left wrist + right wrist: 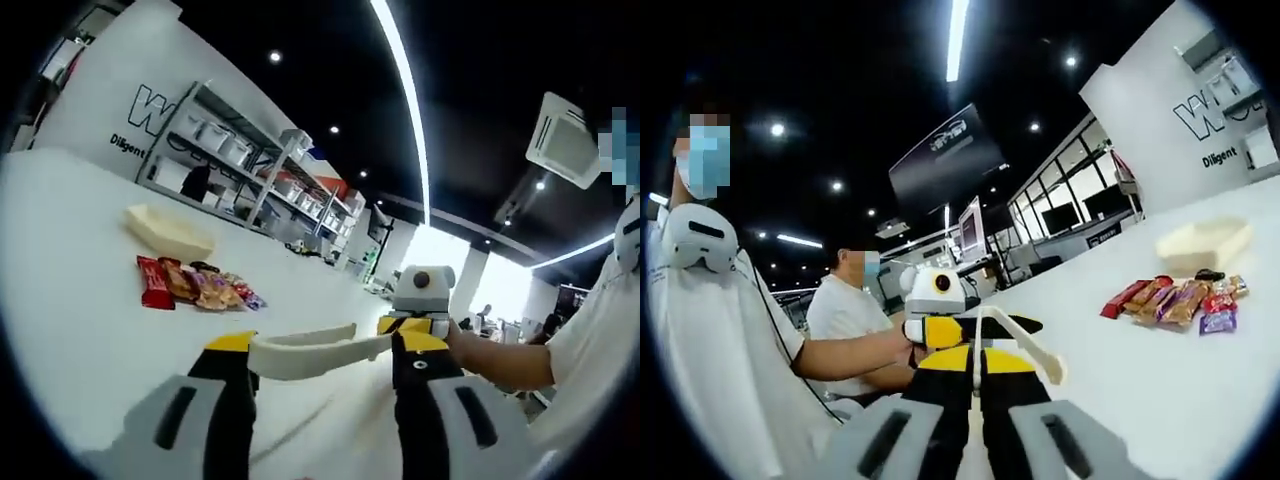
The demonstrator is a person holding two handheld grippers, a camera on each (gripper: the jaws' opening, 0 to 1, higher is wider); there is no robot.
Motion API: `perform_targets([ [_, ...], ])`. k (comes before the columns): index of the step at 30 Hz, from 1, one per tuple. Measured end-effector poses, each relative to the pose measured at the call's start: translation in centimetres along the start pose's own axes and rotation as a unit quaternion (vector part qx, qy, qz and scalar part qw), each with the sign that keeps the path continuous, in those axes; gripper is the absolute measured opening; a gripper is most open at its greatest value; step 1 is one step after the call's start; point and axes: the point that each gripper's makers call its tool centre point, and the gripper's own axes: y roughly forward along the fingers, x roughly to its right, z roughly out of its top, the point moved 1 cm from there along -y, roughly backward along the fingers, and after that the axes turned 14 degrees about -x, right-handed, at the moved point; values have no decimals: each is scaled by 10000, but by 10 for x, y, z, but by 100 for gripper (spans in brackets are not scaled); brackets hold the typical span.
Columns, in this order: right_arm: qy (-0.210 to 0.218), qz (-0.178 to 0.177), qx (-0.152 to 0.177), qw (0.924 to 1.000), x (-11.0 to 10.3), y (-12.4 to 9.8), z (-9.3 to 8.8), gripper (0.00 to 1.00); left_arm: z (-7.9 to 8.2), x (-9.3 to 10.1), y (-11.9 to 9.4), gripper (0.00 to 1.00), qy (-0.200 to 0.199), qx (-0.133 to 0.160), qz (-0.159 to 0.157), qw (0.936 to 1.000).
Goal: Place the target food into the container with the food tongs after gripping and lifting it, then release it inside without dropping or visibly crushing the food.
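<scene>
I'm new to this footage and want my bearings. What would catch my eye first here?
Cream tongs stretch across the foreground, bridging the left gripper and the right gripper; the right one is clamped on their handle end. Beyond them, a row of wrapped snacks lies on the white table, with a pale container just behind.
</scene>
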Motion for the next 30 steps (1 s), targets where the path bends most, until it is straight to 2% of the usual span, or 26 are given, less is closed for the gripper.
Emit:
perform_targets([
  [2,57,110,124,9998,-4,-1,5,0,5,7,0,45,50,131,-221,9997],
  [4,55,191,218,9996,-8,-1,10,0,10,22,1,39,-7,282,-636,9976],
  [6,125,362,293,9988,-14,0,14,0,12,28,3,35,-25,290,-809,9963],
  [10,76,399,353,9986,-17,2,17,0,17,29,6,36,87,310,-698,9970],
  [20,-36,550,656,9963,-27,4,25,0,29,40,4,32,23,567,-888,9944],
  [24,-96,551,712,9959,-29,2,28,0,33,44,3,30,-267,556,-1087,9922],
  [26,-297,230,596,9975,-23,1,27,0,33,43,4,29,-159,514,-987,9937],
  [30,-223,74,362,9991,-18,-1,21,1,31,42,5,28,17,410,-871,9954],
])
